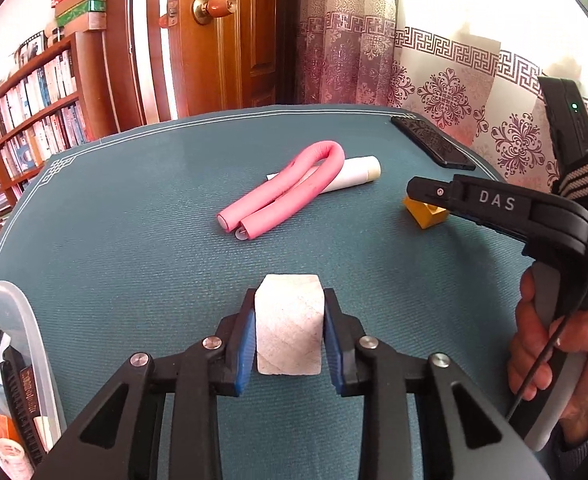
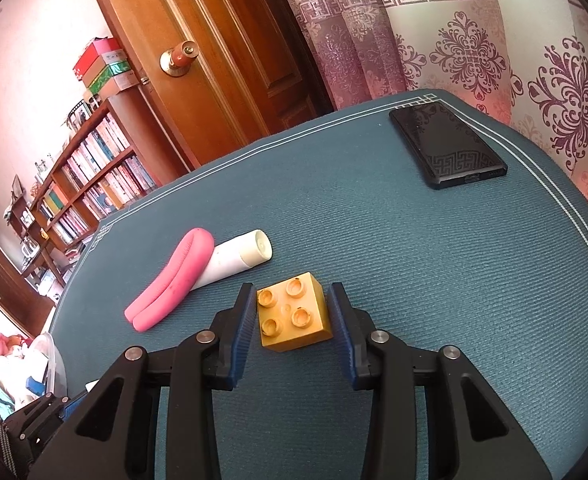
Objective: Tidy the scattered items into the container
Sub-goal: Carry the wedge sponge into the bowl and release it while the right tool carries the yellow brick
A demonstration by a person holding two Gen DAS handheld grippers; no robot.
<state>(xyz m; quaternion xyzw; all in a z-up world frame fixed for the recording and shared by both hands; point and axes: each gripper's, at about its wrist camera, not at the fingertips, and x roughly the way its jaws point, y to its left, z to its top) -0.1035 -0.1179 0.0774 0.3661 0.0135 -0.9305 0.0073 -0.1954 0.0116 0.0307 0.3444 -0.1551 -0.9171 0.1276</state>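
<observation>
Left wrist view: my left tongs (image 1: 288, 332) are clenched on a white block (image 1: 288, 326) above the bench (image 1: 134, 220).
Right wrist view: my right tongs (image 2: 292, 320) are spread, straddling a yellow brick (image 2: 294, 316) with a gap on the right. Farther off, a pink foam roller (image 1: 282, 192) lies across a white tube (image 1: 353, 174); a dark phone (image 2: 447, 146) sits farthest. At near left is the clear container (image 1: 26, 320). A hand (image 1: 549, 364) grips the right handle, the right tongs levelled leftward over the brick.

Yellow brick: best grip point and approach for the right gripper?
Grip the yellow brick on its two flat side walls, below the studded top, coming from the near side along the table. The right gripper already straddles it; its fingers look slightly clear of the walls. The brick sits slightly rotated, so probably twist a little to meet the faces squarely.
</observation>
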